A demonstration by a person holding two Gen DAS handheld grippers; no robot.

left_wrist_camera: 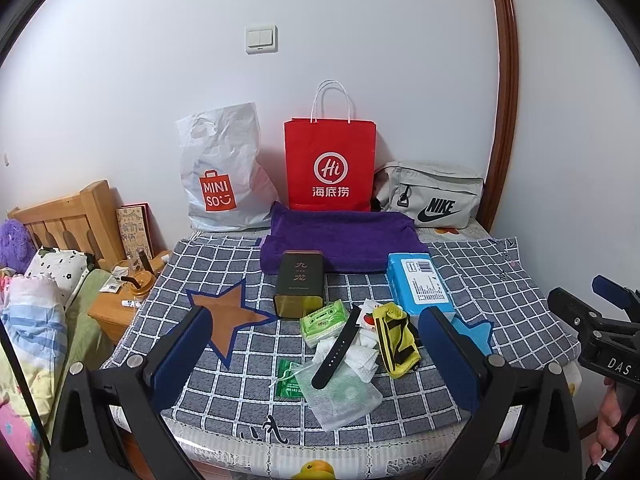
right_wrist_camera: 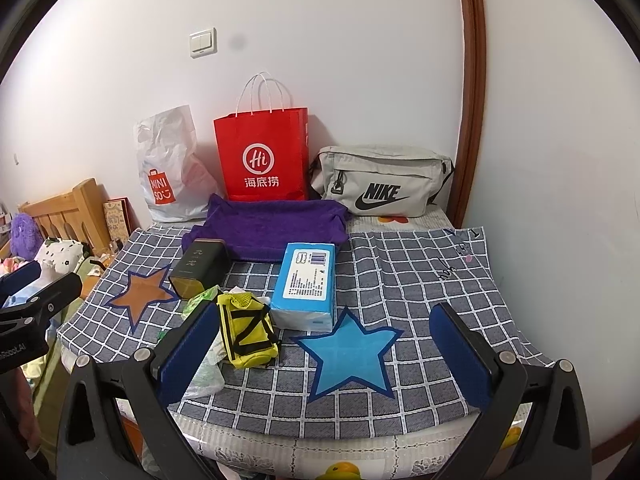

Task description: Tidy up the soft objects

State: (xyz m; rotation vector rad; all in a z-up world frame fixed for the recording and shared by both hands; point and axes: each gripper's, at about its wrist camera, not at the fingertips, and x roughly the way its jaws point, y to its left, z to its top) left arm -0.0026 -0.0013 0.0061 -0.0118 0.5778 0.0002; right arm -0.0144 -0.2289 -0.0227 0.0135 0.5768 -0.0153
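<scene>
A folded purple towel [left_wrist_camera: 340, 236] [right_wrist_camera: 268, 226] lies at the back of the checked cloth [left_wrist_camera: 500, 280] [right_wrist_camera: 420, 272]. In front of it sit a dark tin [left_wrist_camera: 299, 282] [right_wrist_camera: 200, 266], a blue tissue pack [left_wrist_camera: 420, 282] [right_wrist_camera: 306, 284], a yellow pouch [left_wrist_camera: 396, 338] [right_wrist_camera: 246, 330], a green tissue packet [left_wrist_camera: 324, 320], a black watch strap [left_wrist_camera: 338, 346] and white wipes [left_wrist_camera: 366, 360]. My left gripper [left_wrist_camera: 316, 340] hangs open above the small clutter. My right gripper [right_wrist_camera: 324, 332] is open over the blue star [right_wrist_camera: 348, 354], with nothing between its fingers.
Against the wall stand a white Miniso bag [left_wrist_camera: 224, 172] [right_wrist_camera: 168, 172], a red paper bag [left_wrist_camera: 330, 164] [right_wrist_camera: 262, 156] and a grey Nike waist bag [left_wrist_camera: 432, 196] [right_wrist_camera: 384, 184]. A bed with pillows [left_wrist_camera: 36, 312] and a wooden nightstand [left_wrist_camera: 116, 308] are left. A door frame [left_wrist_camera: 504, 92] rises right.
</scene>
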